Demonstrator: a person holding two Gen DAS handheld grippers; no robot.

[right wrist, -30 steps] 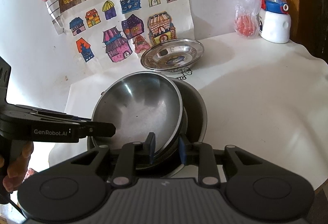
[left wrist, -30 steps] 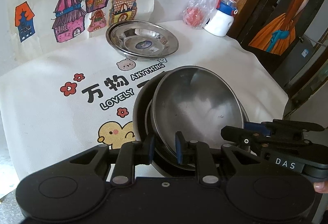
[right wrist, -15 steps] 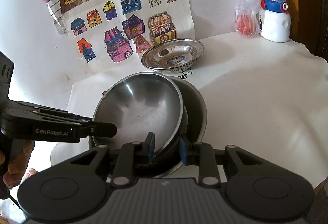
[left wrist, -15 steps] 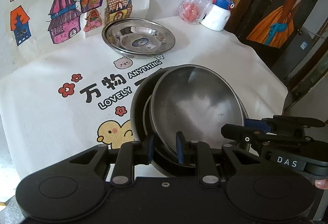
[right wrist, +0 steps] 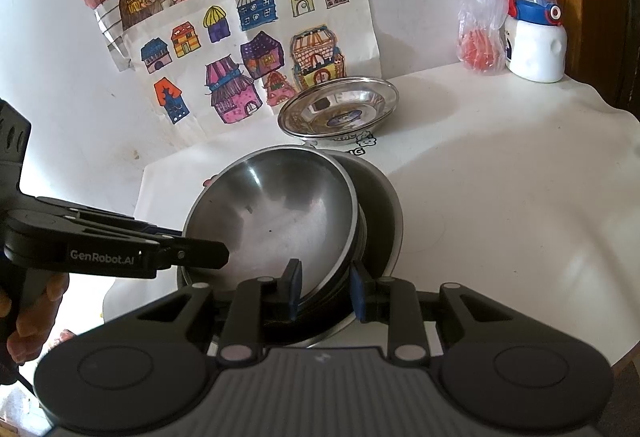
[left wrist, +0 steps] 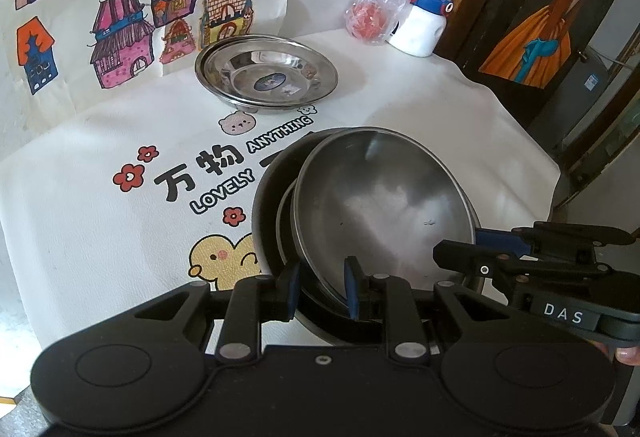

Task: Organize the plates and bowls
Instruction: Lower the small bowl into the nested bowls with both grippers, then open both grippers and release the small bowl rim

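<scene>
A steel bowl (left wrist: 384,197) lies tilted inside a darker outer bowl (left wrist: 266,205) on the printed tablecloth. A third rim shows between the two. My left gripper (left wrist: 323,289) is shut on the near rims of this stack, one pad inside the steel bowl and one outside the dark bowl. My right gripper (right wrist: 326,289) clamps the stack's opposite side, over the steel bowl (right wrist: 276,213) and the dark bowl (right wrist: 380,205). Each gripper shows in the other's view: the right gripper (left wrist: 460,249) and the left gripper (right wrist: 200,247). Shallow steel plates (left wrist: 266,73) sit stacked at the back.
A white bottle (left wrist: 420,25) with a blue and red lid and a plastic bag (left wrist: 368,17) of red items stand at the back right corner. House drawings (right wrist: 248,49) hang on the wall behind. The table edge (right wrist: 624,337) curves close on the right.
</scene>
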